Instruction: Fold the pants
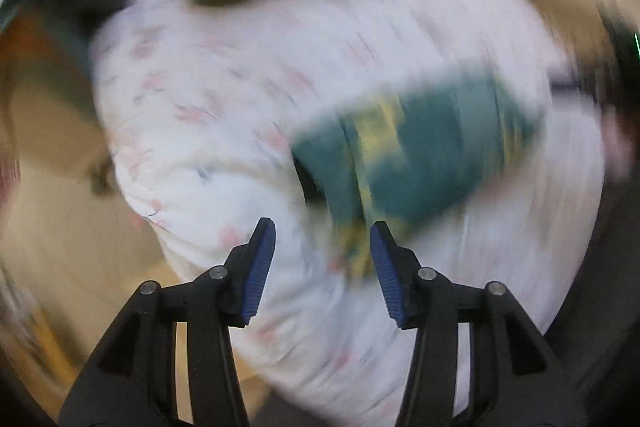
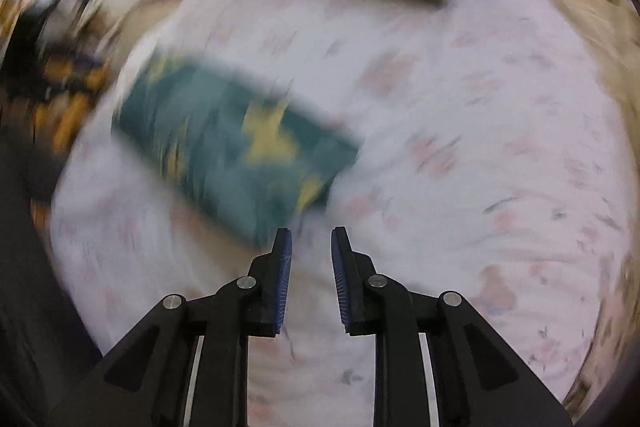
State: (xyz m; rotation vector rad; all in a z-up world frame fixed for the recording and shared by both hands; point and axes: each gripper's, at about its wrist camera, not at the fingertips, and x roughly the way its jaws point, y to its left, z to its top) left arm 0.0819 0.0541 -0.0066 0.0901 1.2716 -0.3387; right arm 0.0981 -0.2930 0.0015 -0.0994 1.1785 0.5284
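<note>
Pants (image 2: pixel 224 147): teal-yellow, folded flat on floral bedsheet (image 2: pixel 460 107). My left tongs (image 1: pixel 322 239) half-open, right tongs (image 2: pixel 311 247) narrow; both empty, likely released.

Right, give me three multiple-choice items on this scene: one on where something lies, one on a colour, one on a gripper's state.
1. Where do the folded pants lie?
A. On the white flowered bedcover
B. On a bare wooden floor
C. Inside a basket

2. What colours are the pants?
A. Red and black
B. Teal with yellow patches
C. Plain white

3. How does the left gripper stand?
A. Clamped on the pants
B. Clamped on the bedcover
C. Open, with nothing pinched between its pads

Answers:
1 A: both wrist views show the bedcover all around the pants.
2 B: teal cloth with yellow marks shows in both views, though blurred.
3 C: a clear gap shows between the blue pads, and no cloth is pressed there.
</note>
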